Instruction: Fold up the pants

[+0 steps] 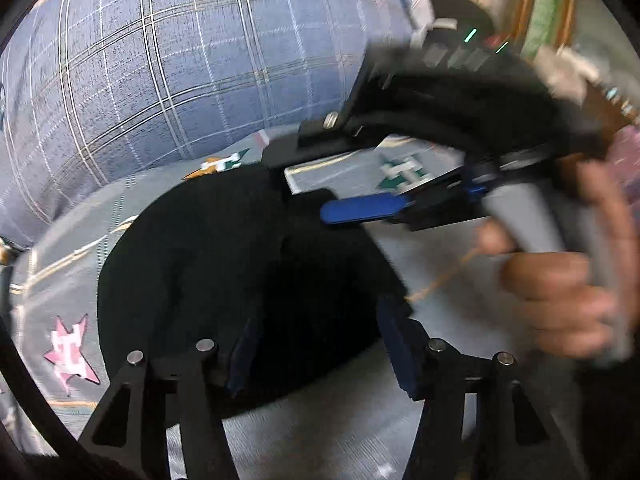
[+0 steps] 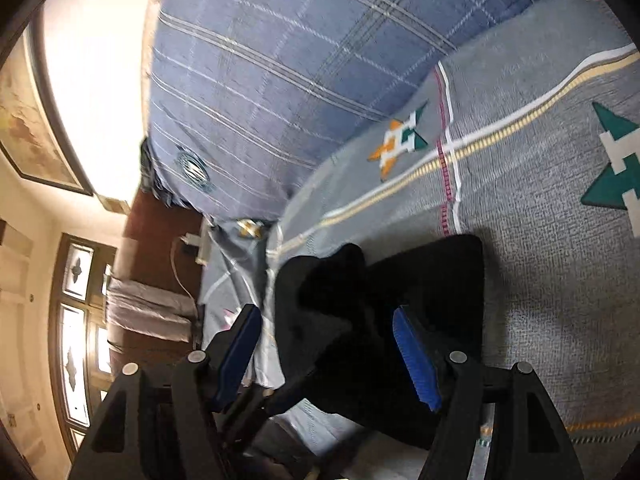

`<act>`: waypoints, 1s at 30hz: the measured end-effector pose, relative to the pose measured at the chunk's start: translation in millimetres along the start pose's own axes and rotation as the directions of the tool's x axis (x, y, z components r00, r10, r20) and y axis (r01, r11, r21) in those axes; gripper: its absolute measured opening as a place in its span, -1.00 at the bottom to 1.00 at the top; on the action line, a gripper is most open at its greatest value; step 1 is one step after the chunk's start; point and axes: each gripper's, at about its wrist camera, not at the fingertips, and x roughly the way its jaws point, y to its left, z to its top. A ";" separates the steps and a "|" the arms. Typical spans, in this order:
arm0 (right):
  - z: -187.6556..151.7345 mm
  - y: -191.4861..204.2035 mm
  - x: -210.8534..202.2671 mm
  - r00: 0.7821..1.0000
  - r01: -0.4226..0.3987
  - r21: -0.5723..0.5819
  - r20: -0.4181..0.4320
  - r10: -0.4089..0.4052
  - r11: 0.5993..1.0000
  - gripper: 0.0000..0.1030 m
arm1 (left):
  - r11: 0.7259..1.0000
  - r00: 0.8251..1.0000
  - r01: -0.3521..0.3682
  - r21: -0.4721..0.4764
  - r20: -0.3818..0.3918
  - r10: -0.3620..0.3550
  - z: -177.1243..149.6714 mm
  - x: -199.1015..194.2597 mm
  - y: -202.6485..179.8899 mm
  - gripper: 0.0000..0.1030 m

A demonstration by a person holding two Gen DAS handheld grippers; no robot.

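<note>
The black pants (image 1: 224,264) lie folded in a compact bundle on the grey patterned bedspread (image 1: 60,264). My left gripper (image 1: 316,344) is open, its blue-padded fingers (image 1: 400,344) straddling the near edge of the bundle. My right gripper (image 1: 320,196) shows in the left wrist view just beyond the pants, with one blue pad (image 1: 360,210) visible. In the right wrist view the right gripper (image 2: 328,344) is open above the black pants (image 2: 420,292), nothing between its blue pads (image 2: 416,356).
A blue plaid pillow or blanket (image 1: 180,68) lies at the far side of the bed; it also shows in the right wrist view (image 2: 280,60). A window (image 2: 80,336), a framed picture (image 2: 28,128) and a wooden bed edge with a cable (image 2: 176,256) are to the left.
</note>
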 end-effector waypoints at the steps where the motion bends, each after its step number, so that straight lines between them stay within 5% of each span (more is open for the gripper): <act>1: 0.2 0.0 2.1 1.000 0.005 -0.002 -0.001 -0.005 1.000 0.38 | 0.999 0.999 0.033 -0.014 0.024 -0.033 0.6 -11.0 8.4 0.15; 4: 0.7 6.1 11.8 0.996 0.085 -0.035 -0.014 -0.086 0.996 0.38 | 0.990 0.992 0.065 -0.125 0.119 -0.050 7.0 -38.3 44.1 0.31; 6: -2.4 9.9 22.8 0.992 0.114 -0.061 -0.052 -0.117 0.992 0.38 | 0.977 0.991 0.005 -0.214 0.134 0.024 9.9 -42.3 68.9 0.34; 11: -10.1 23.2 43.6 0.981 0.157 -0.159 -0.093 -0.173 0.975 0.38 | 0.897 0.993 -0.114 -0.426 -0.040 0.107 5.7 -4.6 123.4 0.31; 13: -12.8 23.8 53.5 0.963 0.239 -0.181 -0.085 -0.257 0.954 0.27 | 0.886 0.988 -0.157 -0.436 -0.070 0.141 4.0 5.0 126.9 0.31; 14: -15.3 27.6 55.0 0.949 0.282 -0.219 -0.077 -0.305 0.934 -0.38 | 0.885 0.985 -0.171 -0.433 -0.074 0.154 3.0 6.4 125.8 0.31; 17: -21.7 37.0 33.7 0.955 0.274 -0.248 -0.044 -0.294 0.929 -0.70 | 0.892 0.990 -0.143 -0.429 -0.058 0.131 3.0 6.2 119.0 0.31; 21: -33.7 42.8 -12.7 0.961 0.275 -0.280 0.051 -0.272 0.920 -0.73 | 0.909 0.992 -0.123 -0.399 -0.046 0.114 -2.7 4.8 96.9 0.33; 24: -29.2 2.0 2.2 0.919 0.385 -0.151 -0.031 -0.394 0.910 -0.72 | 0.915 0.984 -0.173 -0.363 -0.093 0.149 -6.0 17.9 87.7 0.34; 27: -29.4 -2.6 6.8 0.919 0.384 -0.129 -0.038 -0.392 0.914 -0.66 | 0.920 0.966 -0.252 -0.301 -0.135 0.221 -10.5 29.8 80.0 0.44; 30: -30.5 12.0 -6.8 0.929 0.368 -0.172 0.029 -0.368 0.914 -0.64 | 0.921 0.969 -0.242 -0.305 -0.127 0.213 -16.3 22.5 82.3 0.44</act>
